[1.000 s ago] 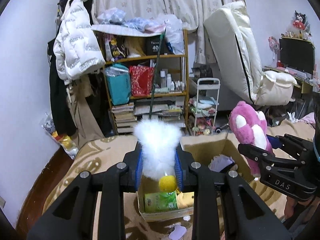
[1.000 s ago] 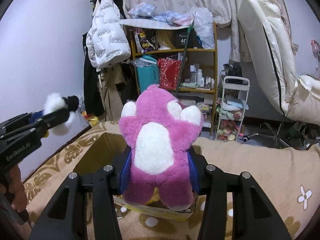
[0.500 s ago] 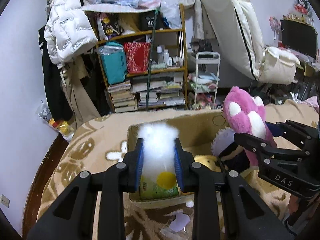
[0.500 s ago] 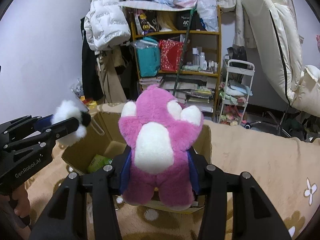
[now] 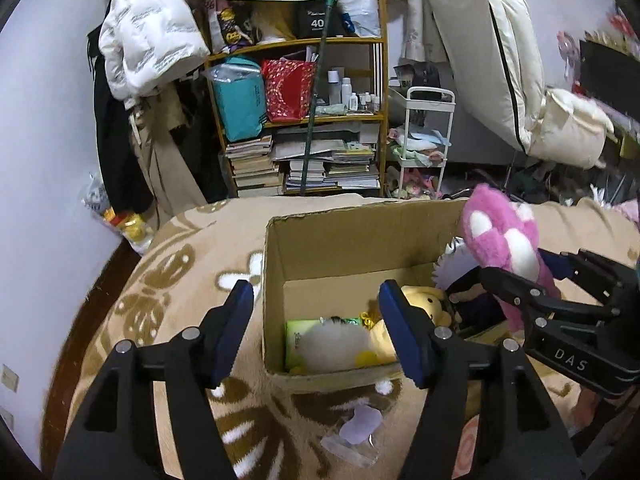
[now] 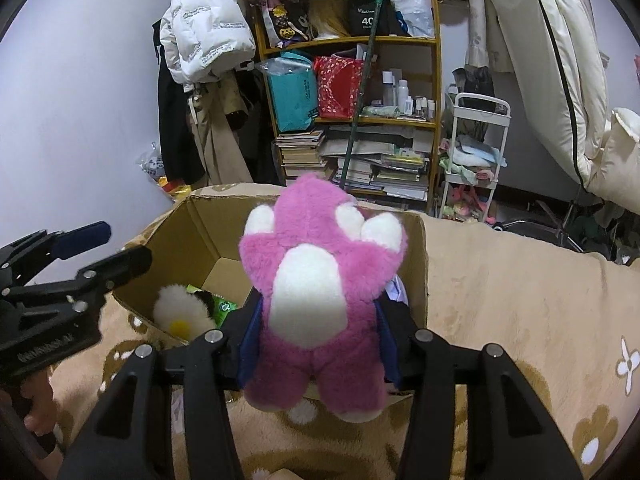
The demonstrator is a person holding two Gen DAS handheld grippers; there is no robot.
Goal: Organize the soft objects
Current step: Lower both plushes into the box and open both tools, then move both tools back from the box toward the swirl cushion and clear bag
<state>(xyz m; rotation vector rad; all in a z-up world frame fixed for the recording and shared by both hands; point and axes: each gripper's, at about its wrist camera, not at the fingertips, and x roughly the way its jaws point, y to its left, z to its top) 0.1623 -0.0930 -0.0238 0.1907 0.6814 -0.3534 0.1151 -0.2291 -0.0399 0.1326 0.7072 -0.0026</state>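
Over the blanketed bed (image 5: pixel 192 264), the left gripper (image 5: pixel 316 300) hovers with jaws spread above the cardboard box (image 5: pixel 340 240) while the right gripper (image 6: pixel 316 328) pinches the pink plush paw (image 6: pixel 320 288).

A tan flower-patterned blanket (image 5: pixel 192 248) carries an open cardboard box (image 5: pixel 344 248) and a small plastic-wrapped lilac item (image 5: pixel 360 430).

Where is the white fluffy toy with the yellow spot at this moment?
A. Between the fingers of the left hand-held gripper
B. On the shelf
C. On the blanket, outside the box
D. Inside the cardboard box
D: the white fluffy toy lies inside the cardboard box beside a green packet, and the left hand-held gripper is open and holds nothing.
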